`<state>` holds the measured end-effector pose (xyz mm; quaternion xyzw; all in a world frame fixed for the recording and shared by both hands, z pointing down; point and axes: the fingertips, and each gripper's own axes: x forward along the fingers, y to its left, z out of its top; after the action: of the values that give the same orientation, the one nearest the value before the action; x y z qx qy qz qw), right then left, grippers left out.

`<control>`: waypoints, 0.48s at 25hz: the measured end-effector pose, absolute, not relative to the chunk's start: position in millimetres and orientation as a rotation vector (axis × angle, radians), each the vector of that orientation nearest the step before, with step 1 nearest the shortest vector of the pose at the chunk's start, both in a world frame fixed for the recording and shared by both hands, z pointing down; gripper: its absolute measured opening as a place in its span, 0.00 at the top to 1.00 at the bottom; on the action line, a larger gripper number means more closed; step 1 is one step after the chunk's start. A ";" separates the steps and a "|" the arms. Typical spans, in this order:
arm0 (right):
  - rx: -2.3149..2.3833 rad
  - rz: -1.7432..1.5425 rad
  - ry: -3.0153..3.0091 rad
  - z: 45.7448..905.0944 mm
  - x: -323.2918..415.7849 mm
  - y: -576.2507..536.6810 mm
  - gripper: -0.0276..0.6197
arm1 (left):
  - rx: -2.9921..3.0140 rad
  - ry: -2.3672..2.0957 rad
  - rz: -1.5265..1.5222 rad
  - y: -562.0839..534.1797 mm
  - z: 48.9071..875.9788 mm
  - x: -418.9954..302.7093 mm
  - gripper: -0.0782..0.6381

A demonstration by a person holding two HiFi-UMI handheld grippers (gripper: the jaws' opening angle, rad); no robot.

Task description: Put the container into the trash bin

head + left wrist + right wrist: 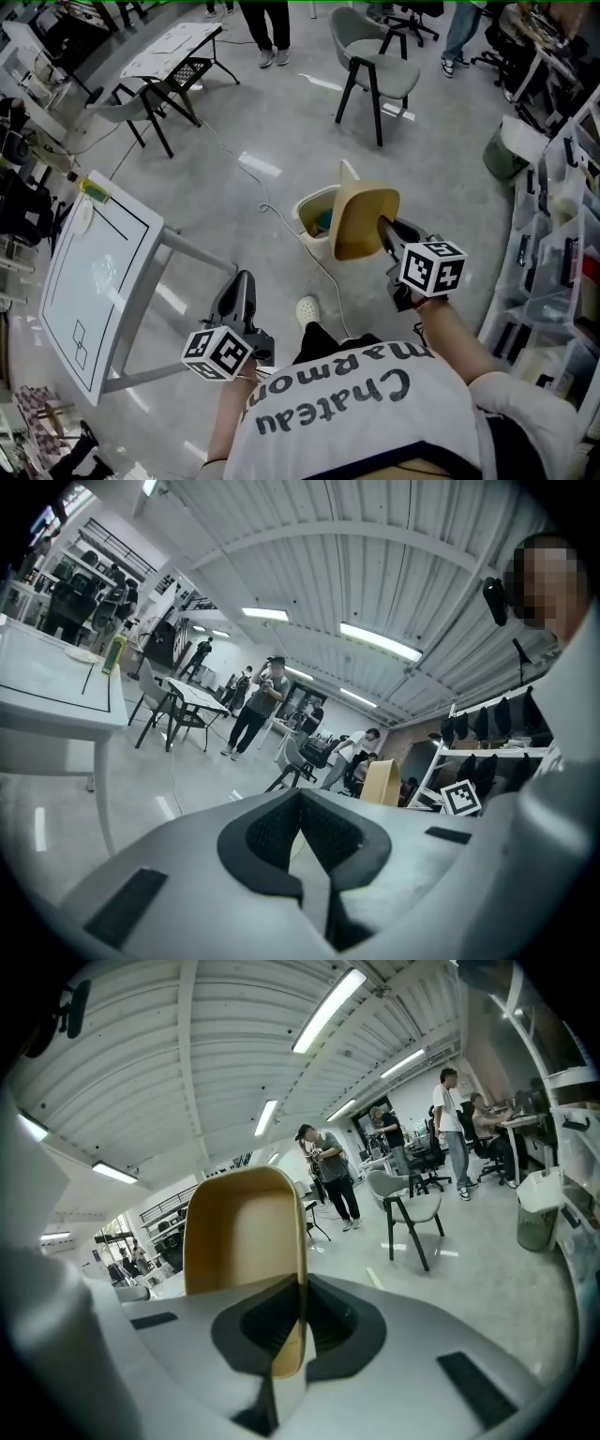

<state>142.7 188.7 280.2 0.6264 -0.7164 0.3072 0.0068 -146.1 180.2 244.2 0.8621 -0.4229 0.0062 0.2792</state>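
While right gripper [302, 1288] fingers [345, 1321] clench the container [242, 1232] rim, left gripper [300, 797] fingers [265, 832] seem shut.

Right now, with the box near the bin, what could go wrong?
The right gripper pinches the container by just one thin wall, so it might slip or swing. The trash bin looks small beside it, so it could hit the rim and fall outside. A cable lies by the bin, near the person's shoe: a trip risk.
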 end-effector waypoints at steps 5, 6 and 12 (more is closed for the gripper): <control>1.981 0.938 -2.225 269.3 131.6 137.4 0.91 | 2.318 -1.107 0.003 120.2 238.7 -154.2 0.86; 1.988 0.929 -2.221 266.2 130.6 127.7 0.91 | 2.325 -1.098 -0.002 107.7 236.3 -154.3 0.86; 2.063 0.884 -2.196 245.9 126.3 75.4 0.91 | 2.379 -1.043 -0.033 38.6 216.3 -156.9 0.86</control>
<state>126.3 75.4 245.9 0.6569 -0.6995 0.2814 0.0009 -156.9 38.6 216.3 0.8821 -0.3867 -0.0121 0.2688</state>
